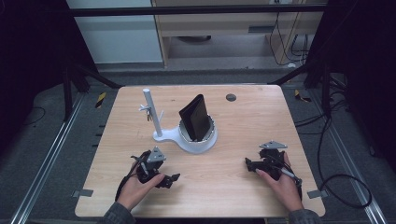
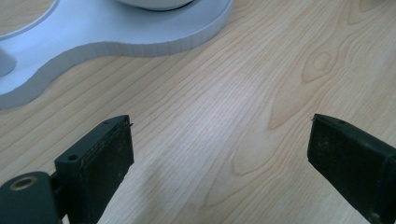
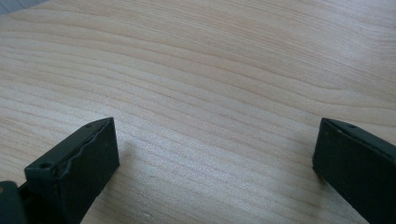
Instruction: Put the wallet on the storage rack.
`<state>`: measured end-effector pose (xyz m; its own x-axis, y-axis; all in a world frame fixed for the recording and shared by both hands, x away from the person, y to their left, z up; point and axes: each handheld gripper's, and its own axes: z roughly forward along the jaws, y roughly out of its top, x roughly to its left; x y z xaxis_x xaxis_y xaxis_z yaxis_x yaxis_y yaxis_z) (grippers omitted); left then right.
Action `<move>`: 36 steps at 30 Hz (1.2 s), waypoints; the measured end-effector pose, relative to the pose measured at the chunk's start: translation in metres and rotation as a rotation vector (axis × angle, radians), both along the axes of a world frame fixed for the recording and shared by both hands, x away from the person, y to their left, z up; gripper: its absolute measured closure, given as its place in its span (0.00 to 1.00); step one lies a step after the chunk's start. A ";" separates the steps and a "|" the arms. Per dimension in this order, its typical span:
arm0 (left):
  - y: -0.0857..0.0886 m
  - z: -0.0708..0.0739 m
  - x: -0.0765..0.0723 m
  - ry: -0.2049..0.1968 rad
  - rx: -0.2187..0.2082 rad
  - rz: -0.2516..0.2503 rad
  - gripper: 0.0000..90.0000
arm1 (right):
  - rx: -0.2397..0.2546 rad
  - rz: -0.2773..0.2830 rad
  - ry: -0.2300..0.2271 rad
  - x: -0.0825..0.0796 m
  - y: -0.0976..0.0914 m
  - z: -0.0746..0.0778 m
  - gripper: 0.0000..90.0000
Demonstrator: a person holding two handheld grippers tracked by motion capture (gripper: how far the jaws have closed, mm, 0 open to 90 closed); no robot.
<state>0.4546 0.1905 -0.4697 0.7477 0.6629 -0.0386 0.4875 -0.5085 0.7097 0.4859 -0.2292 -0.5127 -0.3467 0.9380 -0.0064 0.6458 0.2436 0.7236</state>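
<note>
Both grippers, left (image 1: 173,178) and right (image 1: 248,163), gape empty; white stand (image 1: 194,140) holds perhaps a wallet (image 1: 195,118).

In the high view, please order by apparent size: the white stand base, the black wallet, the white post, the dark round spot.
1. white stand base
2. black wallet, close to the base
3. white post
4. dark round spot
</note>
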 end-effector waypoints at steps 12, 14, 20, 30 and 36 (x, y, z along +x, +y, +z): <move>0.039 -0.014 0.009 -0.044 0.015 0.134 0.08 | 0.003 0.000 0.001 0.000 0.000 0.000 0.01; 0.043 -0.015 0.010 -0.048 0.015 0.145 0.08 | 0.000 0.000 0.000 0.000 0.000 0.000 0.01; 0.056 -0.022 0.016 -0.052 0.005 0.191 0.08 | 0.005 -0.001 0.002 -0.001 0.000 0.000 0.01; 0.060 -0.033 0.024 -0.042 0.014 0.224 0.07 | 0.005 -0.001 0.002 0.000 0.000 0.000 0.01; 0.060 -0.038 0.026 -0.045 0.018 0.229 0.05 | 0.005 -0.001 0.002 0.000 0.000 0.000 0.01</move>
